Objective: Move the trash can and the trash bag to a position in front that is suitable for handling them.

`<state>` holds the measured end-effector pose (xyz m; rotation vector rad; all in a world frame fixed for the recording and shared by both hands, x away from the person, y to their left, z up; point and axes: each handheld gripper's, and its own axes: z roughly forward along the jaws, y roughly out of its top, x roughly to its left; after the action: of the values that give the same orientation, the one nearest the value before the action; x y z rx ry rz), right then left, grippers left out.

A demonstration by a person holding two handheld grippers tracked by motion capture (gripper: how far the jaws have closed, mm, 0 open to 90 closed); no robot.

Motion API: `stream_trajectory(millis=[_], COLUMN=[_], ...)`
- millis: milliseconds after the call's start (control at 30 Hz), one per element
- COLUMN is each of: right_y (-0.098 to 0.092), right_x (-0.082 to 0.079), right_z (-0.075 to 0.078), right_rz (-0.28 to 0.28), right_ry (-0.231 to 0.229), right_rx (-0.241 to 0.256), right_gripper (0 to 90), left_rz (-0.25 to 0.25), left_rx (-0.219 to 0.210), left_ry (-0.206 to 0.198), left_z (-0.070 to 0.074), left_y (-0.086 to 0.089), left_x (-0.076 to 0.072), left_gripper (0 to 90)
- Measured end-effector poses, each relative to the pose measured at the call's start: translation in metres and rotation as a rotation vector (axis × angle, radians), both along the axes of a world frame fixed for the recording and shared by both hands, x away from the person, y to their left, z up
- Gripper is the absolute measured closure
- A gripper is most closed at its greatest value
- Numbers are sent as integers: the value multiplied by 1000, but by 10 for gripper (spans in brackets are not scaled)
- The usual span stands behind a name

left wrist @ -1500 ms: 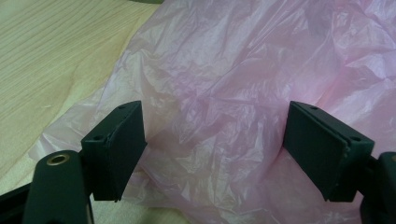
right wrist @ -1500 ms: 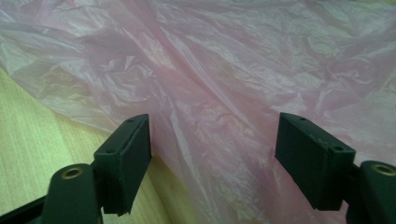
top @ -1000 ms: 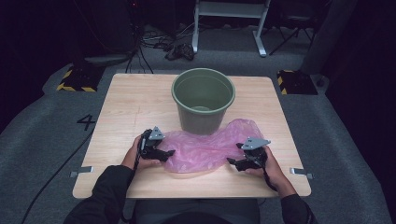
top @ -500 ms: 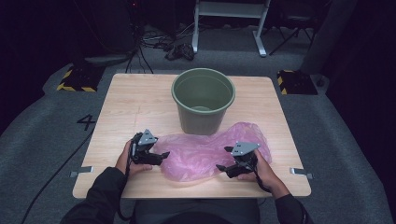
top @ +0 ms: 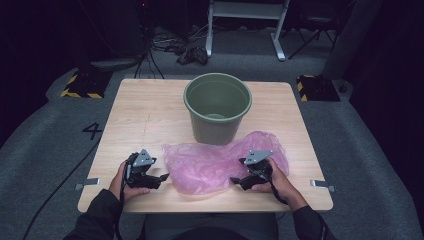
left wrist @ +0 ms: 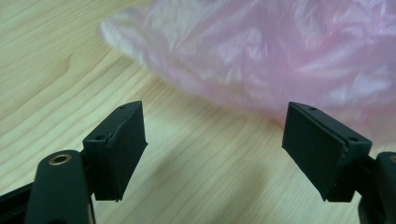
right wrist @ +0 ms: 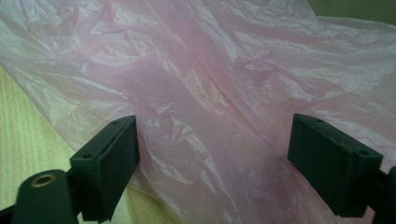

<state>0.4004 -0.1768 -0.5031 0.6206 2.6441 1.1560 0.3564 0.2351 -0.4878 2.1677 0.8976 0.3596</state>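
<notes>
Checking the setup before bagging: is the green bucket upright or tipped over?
Upright. The green bucket stands on its base on the table, open mouth up, with the pink bag lying flat before it.

One legible mark: the numeral "4" (top: 92, 131) stands on the grey floor, just beside the left edge of the counter (top: 150, 115). Nothing else in view is readable.

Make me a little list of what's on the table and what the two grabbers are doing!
table: wooden
bucket: green bucket, upright, at the middle back
bag: pink plastic bag, crumpled flat in front of the bucket
left gripper: open, just left of the bag's edge, not touching
right gripper: open, over the bag's right part
held: nothing
</notes>
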Motion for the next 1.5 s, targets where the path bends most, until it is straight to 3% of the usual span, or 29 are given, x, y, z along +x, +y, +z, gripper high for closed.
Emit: stream_trajectory(millis=[267, 333, 533, 733, 967, 1500], right_y=[0, -1, -7, -8, -10, -40], right_x=[6, 6, 6, 6, 3, -4], right_z=[1, 2, 3, 3, 5, 24], right_rz=[23, 5, -34, -46, -66, -108], right_ry=[4, 1, -10, -31, -77, -166], right_rx=[-8, -6, 26, 25, -5, 70], right_gripper=[192, 269, 626, 809, 874, 889], left_rz=[9, 14, 17, 11, 8, 13], left_rx=[24, 36, 39, 31, 34, 29], left_ry=[23, 29, 10, 1, -1, 3], left_z=[-7, -9, -14, -15, -15, -15], left_y=[6, 8, 9, 7, 7, 6], left_x=[0, 2, 8, 12, 13, 20], left_gripper=[220, 219, 208, 202, 202, 195])
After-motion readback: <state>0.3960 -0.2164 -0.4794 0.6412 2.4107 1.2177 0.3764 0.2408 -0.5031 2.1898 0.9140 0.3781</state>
